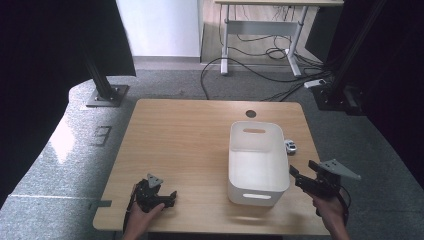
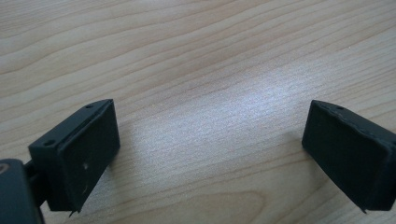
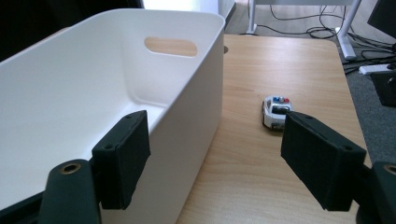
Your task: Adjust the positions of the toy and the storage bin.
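Toy car (image 3: 276,111) sitting at mid-right of right gripper view, on table (image 1: 190,145) just beside bin (image 1: 257,162). Likely light, rigid, slick; small, so gripping across its sides looks best. Right gripper (image 3: 219,158) gaping, aiming toward car; left gripper (image 2: 210,149) gaping over bare wood. Count: one car, one bin, two grippers.
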Demonstrator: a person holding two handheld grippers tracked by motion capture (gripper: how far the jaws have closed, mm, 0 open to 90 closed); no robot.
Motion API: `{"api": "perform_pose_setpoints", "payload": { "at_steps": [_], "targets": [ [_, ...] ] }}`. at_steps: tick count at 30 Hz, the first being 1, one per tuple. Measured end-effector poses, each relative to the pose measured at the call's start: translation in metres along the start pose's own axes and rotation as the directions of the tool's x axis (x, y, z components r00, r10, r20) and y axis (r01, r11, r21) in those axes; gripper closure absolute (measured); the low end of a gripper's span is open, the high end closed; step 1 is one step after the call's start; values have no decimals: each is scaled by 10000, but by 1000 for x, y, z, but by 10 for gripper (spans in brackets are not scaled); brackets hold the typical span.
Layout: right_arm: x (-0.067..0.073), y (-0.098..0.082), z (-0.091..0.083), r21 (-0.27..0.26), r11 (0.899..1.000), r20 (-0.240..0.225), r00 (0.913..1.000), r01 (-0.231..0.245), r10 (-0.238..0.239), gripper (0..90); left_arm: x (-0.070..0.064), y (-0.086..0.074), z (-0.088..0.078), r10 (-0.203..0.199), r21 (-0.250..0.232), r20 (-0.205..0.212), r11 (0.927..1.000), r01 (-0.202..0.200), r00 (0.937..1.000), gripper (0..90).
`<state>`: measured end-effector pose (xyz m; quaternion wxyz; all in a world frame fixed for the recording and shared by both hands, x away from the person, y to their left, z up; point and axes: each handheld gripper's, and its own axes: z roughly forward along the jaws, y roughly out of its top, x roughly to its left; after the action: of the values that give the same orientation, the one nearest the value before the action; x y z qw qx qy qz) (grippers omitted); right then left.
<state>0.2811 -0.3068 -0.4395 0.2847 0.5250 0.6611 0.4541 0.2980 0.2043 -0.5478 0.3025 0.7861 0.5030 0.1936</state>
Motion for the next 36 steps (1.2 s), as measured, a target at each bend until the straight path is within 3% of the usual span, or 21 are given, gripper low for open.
{"api": "perform_pose_setpoints", "payload": {
  "at_steps": [13,36],
  "targets": [
    [9,13,10,143,9998,-175,9998,116,-114,233,0,0,0,1,0,-1,10000,-1,10000,41],
    [13,11,42,489,9984,-182,9995,270,-262,270,0,0,0,1,1,-1,10000,-1,10000,41]
  ]
}}
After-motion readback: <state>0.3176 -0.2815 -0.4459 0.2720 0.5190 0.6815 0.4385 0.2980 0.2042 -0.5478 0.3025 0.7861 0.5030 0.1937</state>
